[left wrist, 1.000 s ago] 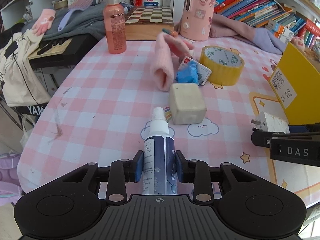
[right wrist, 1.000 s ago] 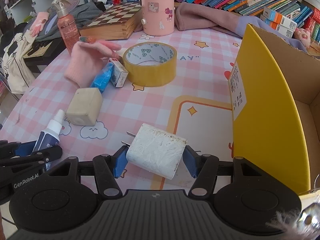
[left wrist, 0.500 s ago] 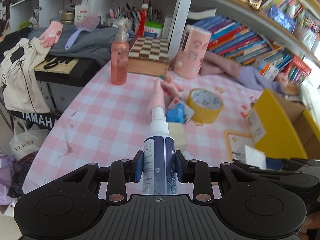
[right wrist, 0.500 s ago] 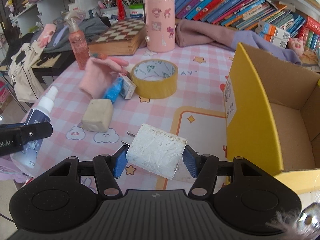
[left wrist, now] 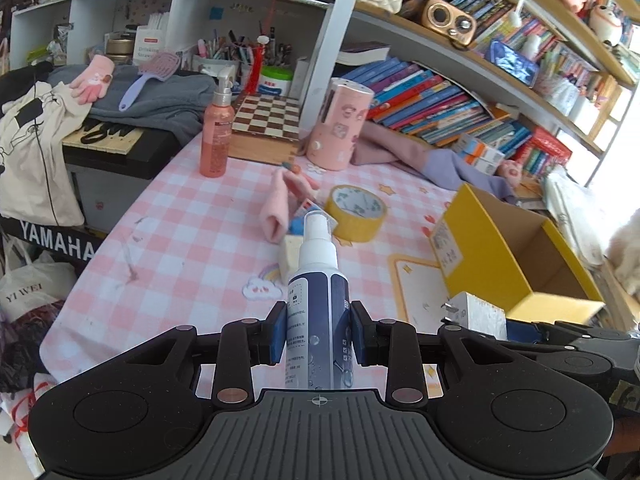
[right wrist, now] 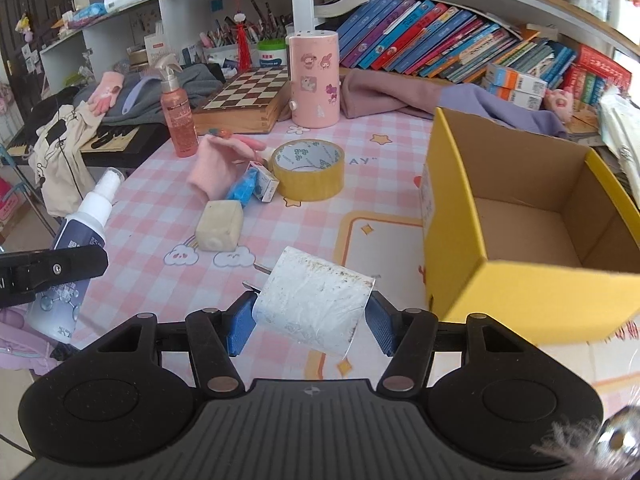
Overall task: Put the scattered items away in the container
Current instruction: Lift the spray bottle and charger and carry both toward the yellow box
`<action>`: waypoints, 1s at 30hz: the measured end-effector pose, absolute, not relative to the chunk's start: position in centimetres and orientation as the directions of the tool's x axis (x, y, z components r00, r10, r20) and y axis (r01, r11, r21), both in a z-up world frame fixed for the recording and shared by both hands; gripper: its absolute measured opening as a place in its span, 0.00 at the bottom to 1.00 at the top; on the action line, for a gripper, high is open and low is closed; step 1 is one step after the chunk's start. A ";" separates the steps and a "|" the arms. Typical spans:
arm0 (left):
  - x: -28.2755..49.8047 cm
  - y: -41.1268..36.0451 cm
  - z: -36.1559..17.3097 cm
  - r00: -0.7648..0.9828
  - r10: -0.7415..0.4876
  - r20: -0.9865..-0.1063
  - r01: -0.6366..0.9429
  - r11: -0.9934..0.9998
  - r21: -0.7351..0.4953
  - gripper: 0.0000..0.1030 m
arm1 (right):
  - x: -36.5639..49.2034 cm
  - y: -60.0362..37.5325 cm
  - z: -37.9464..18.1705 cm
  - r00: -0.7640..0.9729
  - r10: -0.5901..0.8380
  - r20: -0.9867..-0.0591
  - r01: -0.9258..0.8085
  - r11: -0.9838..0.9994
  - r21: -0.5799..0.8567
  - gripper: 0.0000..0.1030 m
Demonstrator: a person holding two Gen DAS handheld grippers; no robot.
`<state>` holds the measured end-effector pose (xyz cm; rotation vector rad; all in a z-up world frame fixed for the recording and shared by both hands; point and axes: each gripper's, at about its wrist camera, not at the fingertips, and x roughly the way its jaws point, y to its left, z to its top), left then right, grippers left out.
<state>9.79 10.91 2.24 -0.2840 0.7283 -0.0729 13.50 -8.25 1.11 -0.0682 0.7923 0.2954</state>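
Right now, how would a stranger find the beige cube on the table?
Start at the yellow tape roll on the pink checked tablecloth. Nearer the camera lies the beige cube, beside cloud prints. Unlike its neighbours, it is plain and blocky.

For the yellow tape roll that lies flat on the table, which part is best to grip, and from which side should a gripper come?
Grip the tape roll across its wall: one finger in the open centre hole, the other outside on the side facing the yellow box. Come from above, since it lies flat with the hole up. That side looks free; the small carton touches the opposite side.
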 end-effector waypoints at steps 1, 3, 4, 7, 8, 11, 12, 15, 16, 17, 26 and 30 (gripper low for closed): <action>9.2 10.8 2.3 0.744 -0.173 -0.646 -0.027 0.958 -0.287 0.30 | 12.8 -8.4 1.2 0.668 0.233 -0.706 -0.282 0.958 0.050 0.55; 8.0 10.6 2.5 0.740 -0.194 -0.644 -0.011 0.954 -0.300 0.30 | 11.3 -8.6 1.4 0.677 0.227 -0.700 -0.271 0.961 0.049 0.55; 7.4 10.5 2.6 0.739 -0.203 -0.642 -0.001 0.953 -0.303 0.30 | 10.5 -8.8 1.5 0.681 0.222 -0.698 -0.264 0.963 0.049 0.55; 5.8 10.0 2.7 0.737 -0.226 -0.637 0.027 0.952 -0.306 0.30 | 8.3 -9.4 1.5 0.690 0.207 -0.693 -0.240 0.969 0.050 0.55; 5.3 9.8 2.7 0.735 -0.234 -0.636 0.037 0.951 -0.307 0.30 | 7.5 -9.7 1.5 0.694 0.201 -0.692 -0.232 0.971 0.050 0.55; 4.0 9.1 2.5 0.724 -0.263 -0.637 0.069 0.947 -0.312 0.30 | 5.3 -10.6 1.4 0.699 0.182 -0.691 -0.202 0.978 0.053 0.55; 3.6 8.8 2.5 0.719 -0.274 -0.639 0.080 0.946 -0.315 0.30 | 4.6 -10.9 1.4 0.700 0.174 -0.692 -0.190 0.980 0.055 0.55; 2.6 7.9 2.4 0.704 -0.308 -0.640 0.122 0.940 -0.319 0.30 | 2.8 -12.0 1.3 0.707 0.150 -0.691 -0.146 0.987 0.065 0.55; 2.4 7.6 2.5 0.700 -0.318 -0.639 0.136 0.939 -0.317 0.30 | 2.3 -12.3 1.4 0.709 0.142 -0.690 -0.131 0.989 0.069 0.55; 2.1 7.3 2.5 0.697 -0.327 -0.639 0.149 0.937 -0.316 0.30 | 1.9 -12.6 1.3 0.711 0.134 -0.690 -0.116 0.991 0.073 0.55; 1.8 4.7 2.3 0.646 -0.408 -0.646 0.248 0.912 -0.328 0.30 | -1.0 -15.4 1.5 0.716 0.060 -0.696 -0.012 0.997 0.074 0.55; 2.1 3.1 2.1 0.615 -0.445 -0.650 0.295 0.895 -0.334 0.30 | -1.7 -16.8 1.3 0.709 0.023 -0.705 0.040 0.997 0.072 0.55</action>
